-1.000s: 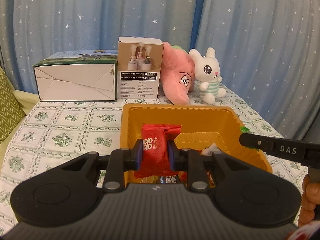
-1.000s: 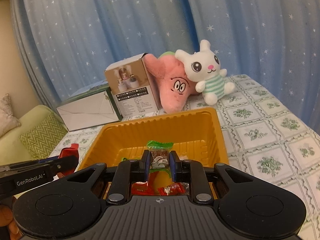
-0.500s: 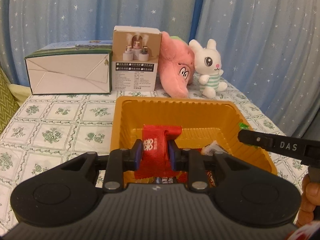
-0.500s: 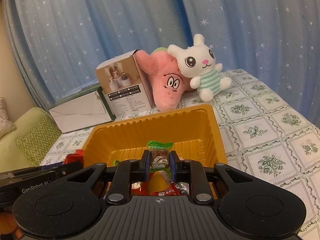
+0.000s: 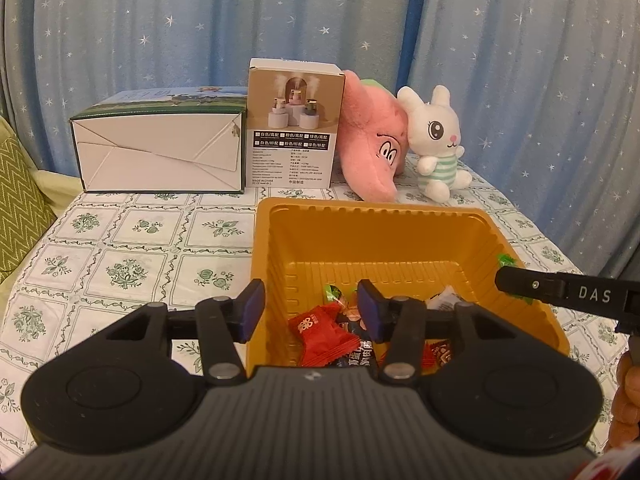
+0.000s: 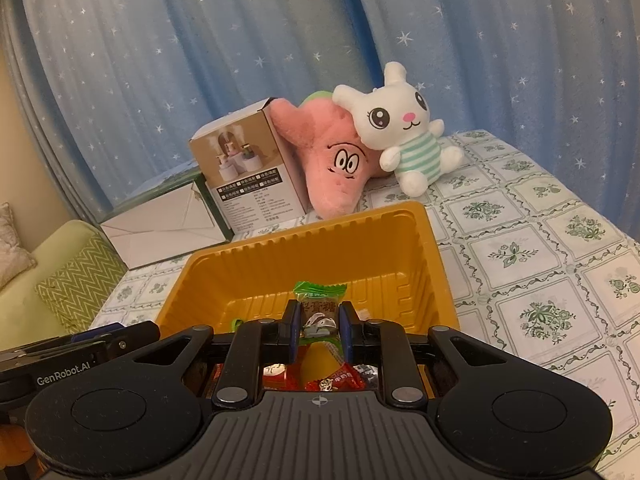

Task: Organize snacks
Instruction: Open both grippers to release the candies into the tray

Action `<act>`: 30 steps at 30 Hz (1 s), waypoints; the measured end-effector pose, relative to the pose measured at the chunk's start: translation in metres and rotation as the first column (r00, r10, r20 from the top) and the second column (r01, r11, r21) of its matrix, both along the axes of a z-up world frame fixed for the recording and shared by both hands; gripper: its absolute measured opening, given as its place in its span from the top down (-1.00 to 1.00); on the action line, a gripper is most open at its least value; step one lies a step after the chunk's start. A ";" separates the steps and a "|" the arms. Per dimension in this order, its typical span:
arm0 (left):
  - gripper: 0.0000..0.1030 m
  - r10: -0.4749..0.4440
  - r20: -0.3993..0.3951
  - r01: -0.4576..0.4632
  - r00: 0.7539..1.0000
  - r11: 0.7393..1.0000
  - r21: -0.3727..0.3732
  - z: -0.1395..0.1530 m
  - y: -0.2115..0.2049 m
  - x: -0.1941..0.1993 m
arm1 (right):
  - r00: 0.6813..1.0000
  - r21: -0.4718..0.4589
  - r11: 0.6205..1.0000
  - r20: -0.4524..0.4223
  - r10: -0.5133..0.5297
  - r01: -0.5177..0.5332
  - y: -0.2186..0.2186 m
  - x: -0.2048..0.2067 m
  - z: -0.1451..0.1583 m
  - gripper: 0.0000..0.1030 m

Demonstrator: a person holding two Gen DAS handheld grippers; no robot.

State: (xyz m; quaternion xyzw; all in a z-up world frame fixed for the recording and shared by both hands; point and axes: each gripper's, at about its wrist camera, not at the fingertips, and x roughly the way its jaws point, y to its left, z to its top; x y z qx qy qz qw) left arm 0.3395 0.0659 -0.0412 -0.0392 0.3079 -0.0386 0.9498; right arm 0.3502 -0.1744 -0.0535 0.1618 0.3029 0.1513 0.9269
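Note:
An orange plastic tray (image 5: 380,240) sits on the patterned tablecloth and holds several wrapped snacks. My left gripper (image 5: 310,312) is open above the tray's near left corner. A red snack packet (image 5: 320,334) lies in the tray below its jaws, on other wrappers. My right gripper (image 6: 319,330) is shut on a green-topped candy packet (image 6: 319,300) and holds it above the tray (image 6: 360,236). The right gripper's side (image 5: 560,290) shows at the right of the left wrist view. The left gripper's side (image 6: 80,354) shows at the lower left of the right wrist view.
A white and green carton (image 5: 160,152), a humidifier box (image 5: 294,128), a pink plush (image 5: 372,148) and a white rabbit plush (image 5: 436,144) stand behind the tray. A green zigzag cushion (image 6: 76,280) lies left of the table. Blue starred curtains hang behind.
My left gripper has opened and the red snack packet has dropped into the tray. My right gripper still holds the green-topped candy over the tray.

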 end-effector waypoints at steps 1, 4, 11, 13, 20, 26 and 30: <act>0.09 -0.001 -0.001 0.001 1.000 1.000 -0.001 0.000 0.000 0.000 | 1.000 0.001 1.000 0.001 0.003 -0.003 0.000 0.000 0.000 0.60; 0.09 -0.001 -0.003 0.001 1.000 1.000 0.000 -0.001 0.000 0.000 | 1.000 0.004 1.000 0.003 0.006 -0.006 0.001 -0.001 0.001 0.60; 0.07 -0.005 -0.006 0.005 1.000 1.000 0.015 -0.002 -0.002 -0.001 | 1.000 -0.006 1.000 0.006 0.008 -0.008 0.005 -0.001 0.000 0.60; 0.04 -0.003 -0.006 0.003 1.000 1.000 0.017 -0.003 -0.002 -0.001 | 1.000 0.010 1.000 0.007 0.008 -0.008 0.004 0.000 0.000 0.60; -0.12 0.004 -0.008 -0.004 1.000 1.000 0.015 -0.003 0.000 -0.001 | 0.999 0.089 0.996 0.023 -0.032 0.030 -0.006 -0.001 0.002 -0.42; -0.26 0.000 -0.007 0.000 1.000 1.000 0.020 -0.002 -0.002 -0.002 | 0.997 0.084 0.994 0.019 -0.075 0.073 -0.014 -0.001 0.004 -0.42; -0.33 0.003 -0.007 -0.003 1.000 1.000 0.027 -0.003 -0.002 -0.002 | 0.997 0.080 0.994 0.014 -0.082 0.081 -0.017 -0.002 0.003 -0.42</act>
